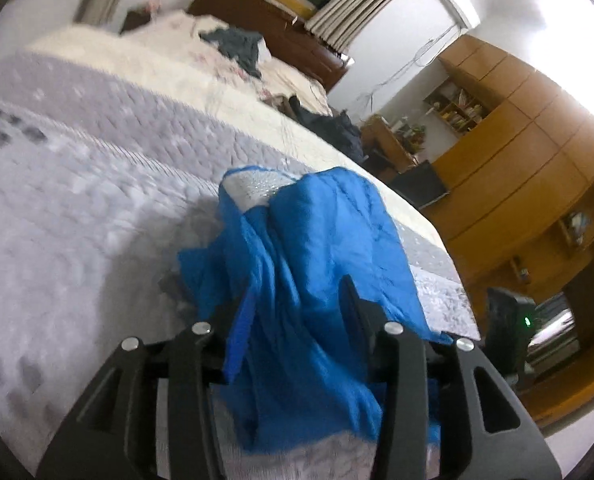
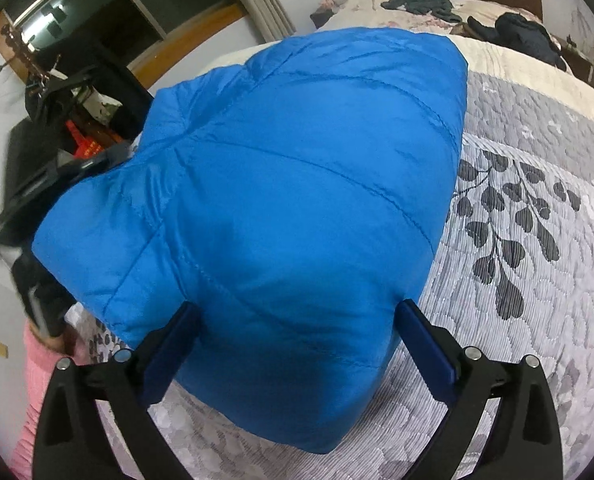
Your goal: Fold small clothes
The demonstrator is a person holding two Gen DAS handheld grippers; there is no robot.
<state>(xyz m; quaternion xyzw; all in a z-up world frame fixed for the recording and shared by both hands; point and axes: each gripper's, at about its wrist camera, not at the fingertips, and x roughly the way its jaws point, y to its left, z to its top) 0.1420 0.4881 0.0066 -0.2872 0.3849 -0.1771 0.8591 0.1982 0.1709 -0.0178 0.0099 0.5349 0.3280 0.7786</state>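
two grippers: one per hand, both at the same blue jacket on a bed
jacket: bright blue, quilted and puffy (image 2: 281, 184), lying on the grey patterned bedspread (image 2: 537, 280) near the close edge of the bed. in the left view it looks bunched and wrinkled (image 1: 317, 264), with a bit of silvery lining showing at the top
left gripper: (image 1: 293, 312) black fingers either side of a hanging fold of the jacket. cloth fills the gap between them and drapes down over the frame, so the jaws look closed in on the fabric, pinching it. this view is blurry
right gripper: (image 2: 297, 320) jaws spread wide, one blue-padded finger (image 2: 173, 344) at the left side of the puffy bulk and the other at the right. both pads sit against the jacket's edges, but can't tell if they're actually squeezing it or just alongside
bed: cream quilt (image 1: 233, 80) further back past the grey part, with a dark grey-green heap of clothes (image 1: 237, 46) near the brown headboard (image 1: 265, 16) and another dark pile (image 1: 333, 128) at the far side
person: pink sleeve (image 2: 37, 384) at the bottom left of the right view
room: wooden cabinets (image 1: 517, 152) on the right of the left view, striped curtain (image 1: 361, 4) above the headboard
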